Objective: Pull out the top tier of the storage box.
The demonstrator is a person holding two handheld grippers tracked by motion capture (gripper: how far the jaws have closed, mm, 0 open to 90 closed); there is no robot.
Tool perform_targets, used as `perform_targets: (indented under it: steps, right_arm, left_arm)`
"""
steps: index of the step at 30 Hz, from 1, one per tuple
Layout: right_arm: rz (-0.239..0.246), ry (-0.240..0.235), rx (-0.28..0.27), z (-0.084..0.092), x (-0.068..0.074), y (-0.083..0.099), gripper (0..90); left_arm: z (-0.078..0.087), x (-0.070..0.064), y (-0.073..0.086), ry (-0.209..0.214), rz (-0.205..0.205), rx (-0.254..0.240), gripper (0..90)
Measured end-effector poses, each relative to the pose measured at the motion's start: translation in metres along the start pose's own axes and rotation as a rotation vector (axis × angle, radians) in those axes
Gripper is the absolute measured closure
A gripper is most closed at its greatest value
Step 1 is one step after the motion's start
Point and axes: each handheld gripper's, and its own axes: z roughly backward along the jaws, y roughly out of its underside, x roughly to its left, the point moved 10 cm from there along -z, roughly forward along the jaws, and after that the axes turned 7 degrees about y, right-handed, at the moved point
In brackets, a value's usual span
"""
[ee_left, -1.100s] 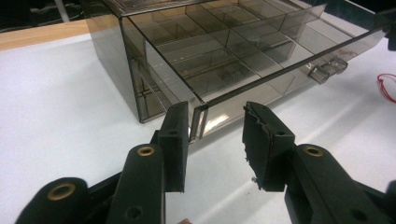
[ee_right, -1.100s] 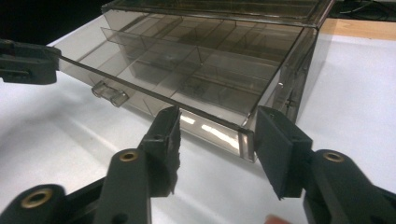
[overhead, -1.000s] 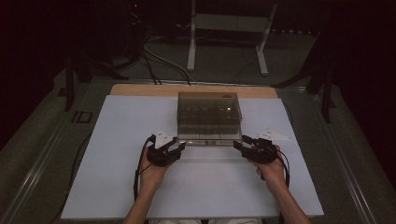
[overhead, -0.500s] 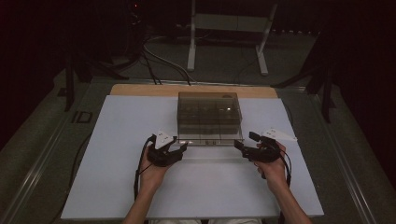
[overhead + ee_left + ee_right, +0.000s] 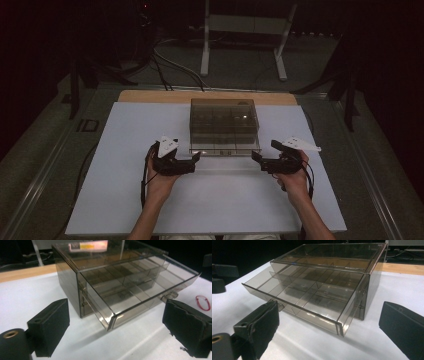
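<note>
A smoky see-through drawer box [image 5: 223, 120] stands on the white board [image 5: 215, 200]. Its upper drawer [image 5: 140, 290] [image 5: 307, 297] is pulled out toward me, showing its empty divided compartments. My left gripper [image 5: 196, 159] [image 5: 117, 323] sits at the drawer's front left corner, which lies between its jaws without touching the pads. My right gripper [image 5: 256, 157] [image 5: 332, 325] mirrors it at the front right corner, also clear of the pads. Both pairs of jaws have just been opening and stand wide apart.
A red rubber band [image 5: 203, 302] lies on the board off to one side of the box. A wooden strip [image 5: 207, 96] runs along the table's far edge. Beyond it are cables [image 5: 165, 65] and a white stand [image 5: 245, 30] on the floor.
Both grippers' jaws have spread wider at the drawer's front corners. The hands have barely shifted and the box has stayed in place.
</note>
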Motion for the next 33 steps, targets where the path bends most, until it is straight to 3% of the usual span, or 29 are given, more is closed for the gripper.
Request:
perform_targets:
  steps: [14, 18, 33]
  right_arm:
    - [0.016, 0.013, -0.034, 0.009, -0.006, -0.006, 1.9]
    - [0.018, 0.013, -0.044, 0.012, -0.008, -0.008, 2.2]
    - [0.027, 0.064, -0.064, 0.024, -0.021, -0.008, 2.2]
  left_arm:
    - [0.019, 0.010, -0.010, 0.003, -0.006, -0.049, 3.6]
    - [0.023, 0.013, -0.009, 0.004, 0.005, -0.051, 3.7]
    - [0.045, 0.026, -0.001, -0.031, -0.022, -0.069, 3.7]
